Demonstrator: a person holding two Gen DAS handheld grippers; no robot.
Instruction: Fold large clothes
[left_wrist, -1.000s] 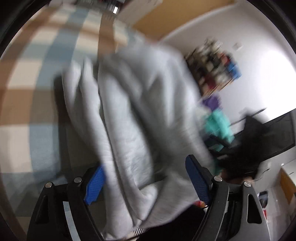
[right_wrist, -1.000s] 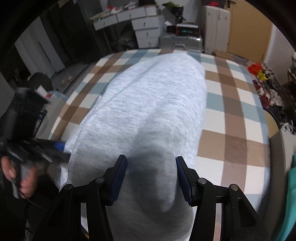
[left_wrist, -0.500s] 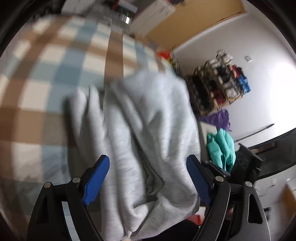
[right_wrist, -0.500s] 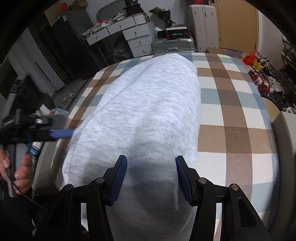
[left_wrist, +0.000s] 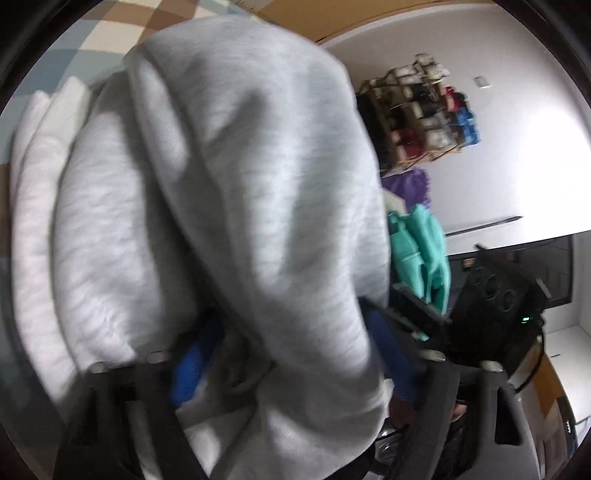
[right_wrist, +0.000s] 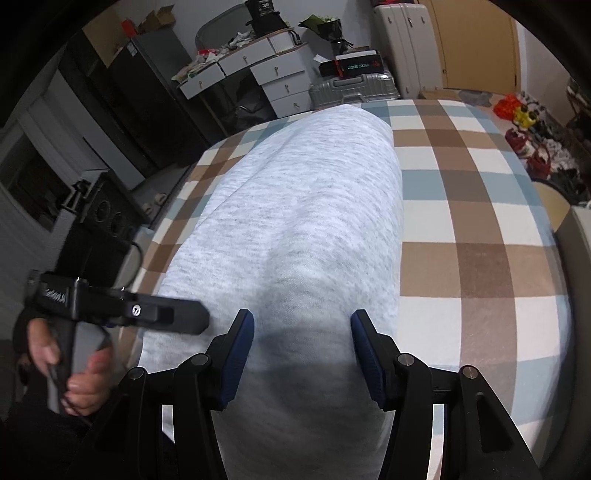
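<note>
A light grey garment (right_wrist: 310, 229) lies lengthwise on the checked bed (right_wrist: 480, 229), folded into a long band that reaches from the far edge to me. My right gripper (right_wrist: 302, 350) is open, its blue pads either side of the near end of the cloth. My left gripper (left_wrist: 291, 365) is open with the garment's bunched side folds (left_wrist: 229, 192) draped between and over its blue fingers (left_wrist: 192, 363). In the right wrist view the left gripper's body (right_wrist: 122, 312) sits at the garment's left edge.
White drawers (right_wrist: 266, 77) and suitcases (right_wrist: 354, 86) stand beyond the bed's far end. A shoe rack (left_wrist: 417, 118) and teal clothes (left_wrist: 421, 254) are to the right of the bed. Black equipment (right_wrist: 99, 225) stands at the bed's left.
My left gripper has moved in close to the garment's side, so the cloth now fills its view and covers its fingers. The right gripper has stayed over the near end.
</note>
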